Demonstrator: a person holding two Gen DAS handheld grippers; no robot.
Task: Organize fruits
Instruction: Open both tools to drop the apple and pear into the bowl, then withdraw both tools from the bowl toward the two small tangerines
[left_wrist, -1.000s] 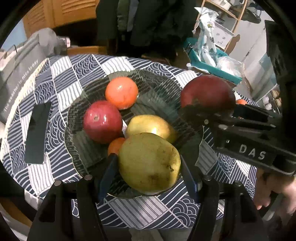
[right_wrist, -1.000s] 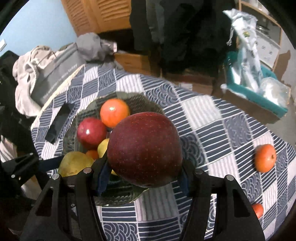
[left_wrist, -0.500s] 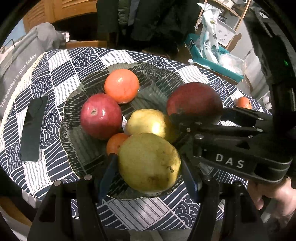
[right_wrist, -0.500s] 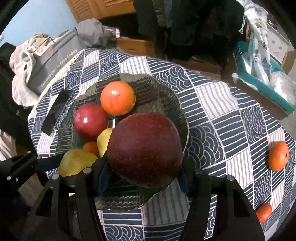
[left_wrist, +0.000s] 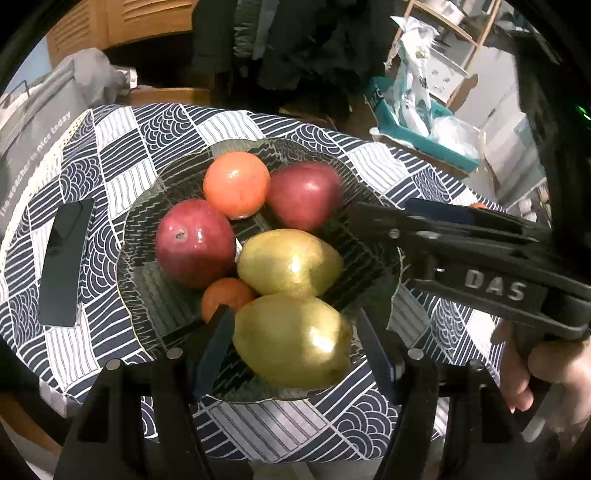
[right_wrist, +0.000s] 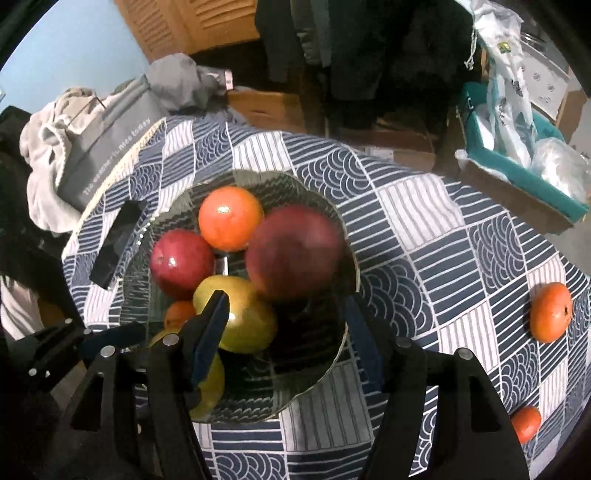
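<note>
We see the right gripper (right_wrist: 284, 328) just opened, empty; the apple (right_wrist: 295, 254) is blurred in the bowl (right_wrist: 314, 384). Left gripper (left_wrist: 295, 332) grips the pear (left_wrist: 291, 339), hiding a small orange (left_wrist: 225, 299).

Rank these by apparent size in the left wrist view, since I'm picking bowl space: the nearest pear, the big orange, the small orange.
1. Nearest pear, though closeness inflates it.
2. Big orange.
3. Small orange, partly hidden.
</note>
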